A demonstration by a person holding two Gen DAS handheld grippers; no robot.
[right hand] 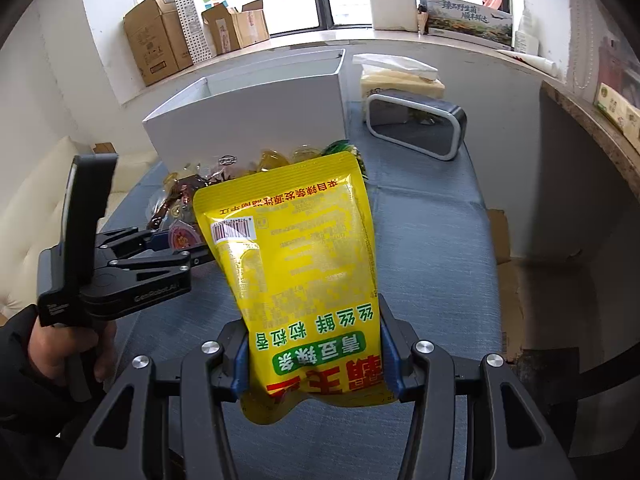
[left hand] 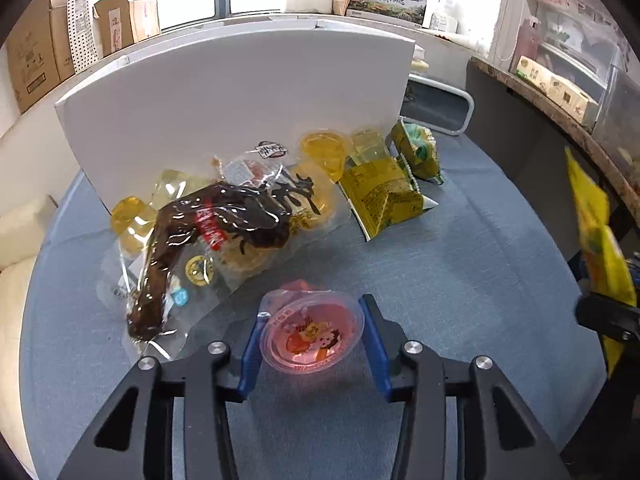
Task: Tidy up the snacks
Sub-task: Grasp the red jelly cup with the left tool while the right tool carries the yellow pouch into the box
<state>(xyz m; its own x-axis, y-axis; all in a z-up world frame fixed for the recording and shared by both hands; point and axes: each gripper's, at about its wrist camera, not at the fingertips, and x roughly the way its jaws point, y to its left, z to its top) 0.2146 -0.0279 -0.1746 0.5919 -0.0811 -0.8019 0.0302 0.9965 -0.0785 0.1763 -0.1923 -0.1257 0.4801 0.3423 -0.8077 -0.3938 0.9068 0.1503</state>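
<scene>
A pink jelly cup (left hand: 312, 334) sits on the blue-grey cloth (left hand: 460, 260), and my left gripper (left hand: 312, 316) is shut on it, a blue pad touching each side of its rim. Just behind lies a clear pack of dark brown meat (left hand: 208, 232), with yellow jelly cups (left hand: 324, 152) and green-yellow packets (left hand: 384, 196) against a white box (left hand: 240, 92). My right gripper (right hand: 314, 340) is shut on a yellow snack bag (right hand: 296, 248), held upright above the cloth, right of the left gripper (right hand: 176, 240). The bag hides much of the pile in the right wrist view.
The white box (right hand: 248, 116) is open-topped. A grey-rimmed black case (right hand: 416, 124) and a tissue pack (right hand: 400, 76) stand at the back right. Cardboard boxes (right hand: 156, 44) line the windowsill. A cream sofa (right hand: 40, 200) is left, a stone counter (right hand: 592, 128) right.
</scene>
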